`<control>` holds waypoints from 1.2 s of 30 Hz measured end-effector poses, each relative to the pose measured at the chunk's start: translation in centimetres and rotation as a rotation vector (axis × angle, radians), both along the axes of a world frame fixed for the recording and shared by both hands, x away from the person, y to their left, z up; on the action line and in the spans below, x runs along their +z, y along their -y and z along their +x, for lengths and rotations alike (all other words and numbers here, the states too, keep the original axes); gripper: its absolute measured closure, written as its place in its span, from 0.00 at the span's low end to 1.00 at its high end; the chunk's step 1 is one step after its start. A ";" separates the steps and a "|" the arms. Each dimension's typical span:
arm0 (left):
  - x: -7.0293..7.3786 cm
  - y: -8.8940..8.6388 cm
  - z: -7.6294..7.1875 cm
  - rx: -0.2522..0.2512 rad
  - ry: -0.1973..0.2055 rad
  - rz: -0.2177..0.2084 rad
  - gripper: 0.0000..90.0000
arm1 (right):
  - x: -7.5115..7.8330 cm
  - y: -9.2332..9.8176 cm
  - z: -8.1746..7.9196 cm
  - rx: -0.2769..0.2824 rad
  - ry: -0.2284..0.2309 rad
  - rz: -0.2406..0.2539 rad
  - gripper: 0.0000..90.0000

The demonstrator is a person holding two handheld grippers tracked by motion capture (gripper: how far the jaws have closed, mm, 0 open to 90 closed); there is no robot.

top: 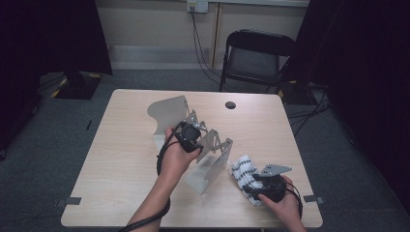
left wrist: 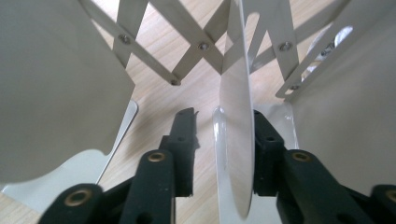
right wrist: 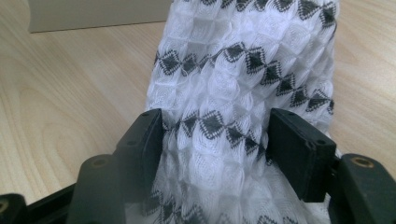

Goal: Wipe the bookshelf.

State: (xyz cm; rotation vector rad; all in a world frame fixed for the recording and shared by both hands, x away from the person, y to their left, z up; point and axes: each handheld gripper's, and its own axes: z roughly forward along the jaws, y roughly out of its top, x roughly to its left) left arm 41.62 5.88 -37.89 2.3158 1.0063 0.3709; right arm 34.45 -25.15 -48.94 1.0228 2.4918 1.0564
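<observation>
1. Nearest the person, at about 5 o'clock on the table (top: 121, 145), the right gripper (top: 251, 180) is clamped on a white cloth (top: 243, 170) with black diamond rows. In the right gripper view both jaws press into the cloth (right wrist: 233, 93), which bulges up between them and lies on the wood.
2. At the table's middle, the left gripper (top: 192, 131) reaches into a folding metal rack (top: 212, 159). In the left gripper view its jaws stand apart around one thin upright plate (left wrist: 236, 140); the right jaw lies against the plate, and the left jaw is clear of it with a gap.
3. Further along that view, the rack's crossed scissor bars (left wrist: 191, 51) span between its plates.
4. At 12 o'clock beyond the table stands a black folding chair (top: 256, 55).
</observation>
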 end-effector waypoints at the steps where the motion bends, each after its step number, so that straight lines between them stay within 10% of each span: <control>1: 0.0 -0.2 -0.1 -0.004 0.001 -0.002 0.73 | 0.0 0.0 0.0 0.000 0.001 0.001 0.40; 12: 0.1 -2.9 -1.6 -0.017 0.008 -0.055 0.65 | -0.1 0.0 -0.1 -0.001 0.004 0.006 0.40; 36: -0.1 -6.7 -1.7 0.037 0.002 -0.036 0.58 | -0.1 0.0 -0.1 -0.003 0.008 0.010 0.40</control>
